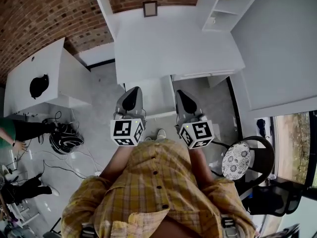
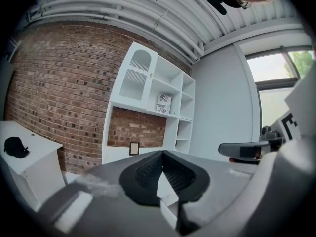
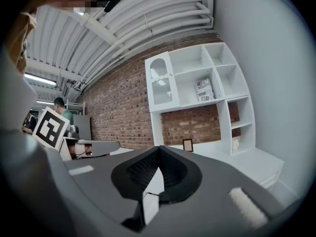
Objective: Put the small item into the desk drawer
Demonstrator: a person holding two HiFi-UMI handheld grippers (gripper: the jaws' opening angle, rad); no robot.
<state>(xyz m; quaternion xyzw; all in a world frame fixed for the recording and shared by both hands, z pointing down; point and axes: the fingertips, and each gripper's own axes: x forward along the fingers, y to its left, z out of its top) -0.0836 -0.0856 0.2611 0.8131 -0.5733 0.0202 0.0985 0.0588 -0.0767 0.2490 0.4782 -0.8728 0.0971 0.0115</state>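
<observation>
I hold both tools up side by side in front of my chest, above the floor and just short of the white desk (image 1: 173, 43). The left hand-held gripper (image 1: 133, 90) is clenched: in its own view the two dark ribbed pads meet at their tips and there is nothing between them. The right hand-held gripper (image 1: 183, 92) looks the same in its view, tips pressed together and empty. Each carries its marker cube towards me.

The only small item I can make out on the desk is a small framed picture (image 1: 149, 8). It stands upright at the far edge against the brick wall, well apart from both grippers. A white drawer block (image 1: 154, 97) juts forward from under the desk's front edge, between the two gripper tips and just beyond them. I cannot tell whether it is open or closed.

To the right of the desk rises a white shelf unit (image 1: 225, 6). A chair (image 1: 241, 160) with a patterned seat stands at my right. At my left a second white table (image 1: 59, 68) bears a black object (image 1: 39, 86), with a tangle of cables (image 1: 64, 135) on the floor nearby.
</observation>
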